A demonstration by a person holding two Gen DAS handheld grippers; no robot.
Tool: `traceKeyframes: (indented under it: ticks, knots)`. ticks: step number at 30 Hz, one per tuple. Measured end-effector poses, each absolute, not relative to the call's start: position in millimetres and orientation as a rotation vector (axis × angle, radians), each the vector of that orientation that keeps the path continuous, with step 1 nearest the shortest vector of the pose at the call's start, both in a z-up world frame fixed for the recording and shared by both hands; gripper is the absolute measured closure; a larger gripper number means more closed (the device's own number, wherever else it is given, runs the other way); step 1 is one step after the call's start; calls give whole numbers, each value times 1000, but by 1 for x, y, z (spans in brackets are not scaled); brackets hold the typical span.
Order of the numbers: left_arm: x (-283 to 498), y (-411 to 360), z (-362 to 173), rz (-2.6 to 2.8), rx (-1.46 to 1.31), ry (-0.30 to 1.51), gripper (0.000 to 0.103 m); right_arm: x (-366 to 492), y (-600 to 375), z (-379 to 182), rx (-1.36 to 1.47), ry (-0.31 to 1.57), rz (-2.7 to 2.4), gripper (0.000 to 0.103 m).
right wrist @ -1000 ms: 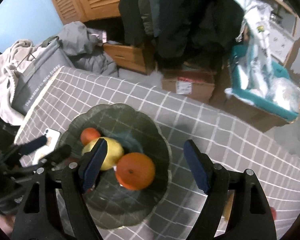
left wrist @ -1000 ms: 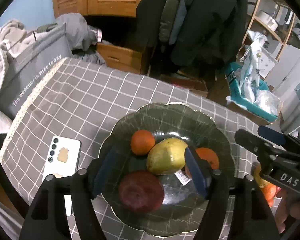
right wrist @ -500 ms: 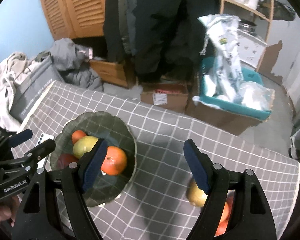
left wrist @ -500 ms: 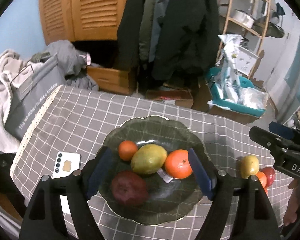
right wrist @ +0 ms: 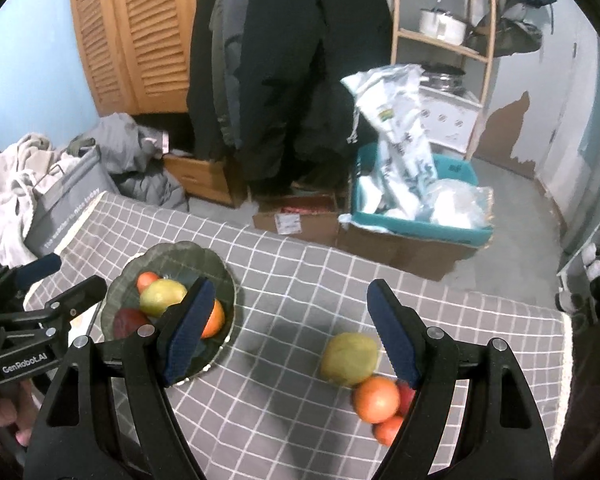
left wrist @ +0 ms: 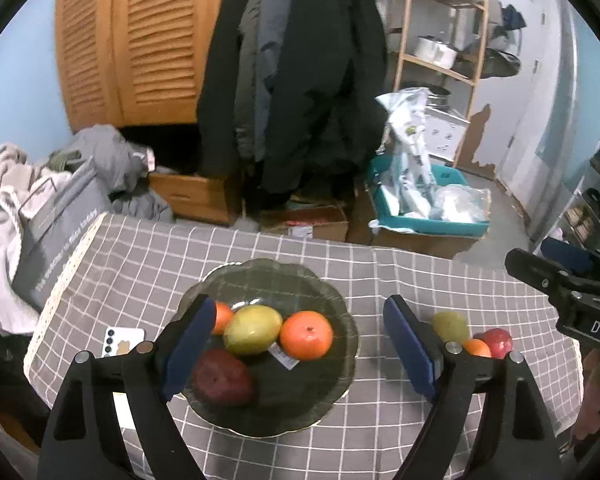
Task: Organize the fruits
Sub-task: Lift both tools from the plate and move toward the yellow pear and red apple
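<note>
A dark green scalloped plate [left wrist: 340,380] sits on the grey checked tablecloth and holds a yellow-green mango [left wrist: 253,329], a large orange [left wrist: 306,335], a small orange [left wrist: 222,317] and a dark red fruit [left wrist: 222,377]. The plate also shows in the right wrist view [right wrist: 216,272]. To its right on the cloth lie a yellow-green fruit [right wrist: 349,358], an orange [right wrist: 376,398], a small orange [right wrist: 389,429] and a red fruit [left wrist: 497,341]. My left gripper [left wrist: 296,348] is open and empty above the plate. My right gripper [right wrist: 288,328] is open and empty, above the cloth left of the loose fruits.
A white phone [left wrist: 120,340] lies on the cloth left of the plate. Beyond the table's far edge are a grey bag [left wrist: 56,232], cardboard boxes [right wrist: 300,216] and a teal bin of plastic bags [right wrist: 416,204]. Coats hang at the back.
Both grippers have pulled back and up from the plate. The right gripper swung right, bringing the loose fruits on the cloth into its view. Both stay open.
</note>
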State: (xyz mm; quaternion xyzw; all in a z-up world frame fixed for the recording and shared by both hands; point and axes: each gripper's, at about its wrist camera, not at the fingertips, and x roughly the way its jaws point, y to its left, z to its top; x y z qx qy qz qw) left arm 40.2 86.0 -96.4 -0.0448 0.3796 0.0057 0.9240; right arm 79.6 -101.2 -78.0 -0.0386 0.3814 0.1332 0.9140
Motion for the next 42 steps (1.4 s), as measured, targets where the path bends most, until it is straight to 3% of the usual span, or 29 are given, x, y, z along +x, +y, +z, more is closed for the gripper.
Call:
traceKeyframes:
  ticks: [16,42]
  knots:
    - [29,30,-77,-107,-36,742,14,31,-176,-53,-46,704,161,18]
    - [37,-45,-80,-239,25,778,14,4,-256,-70,40,721,48,18]
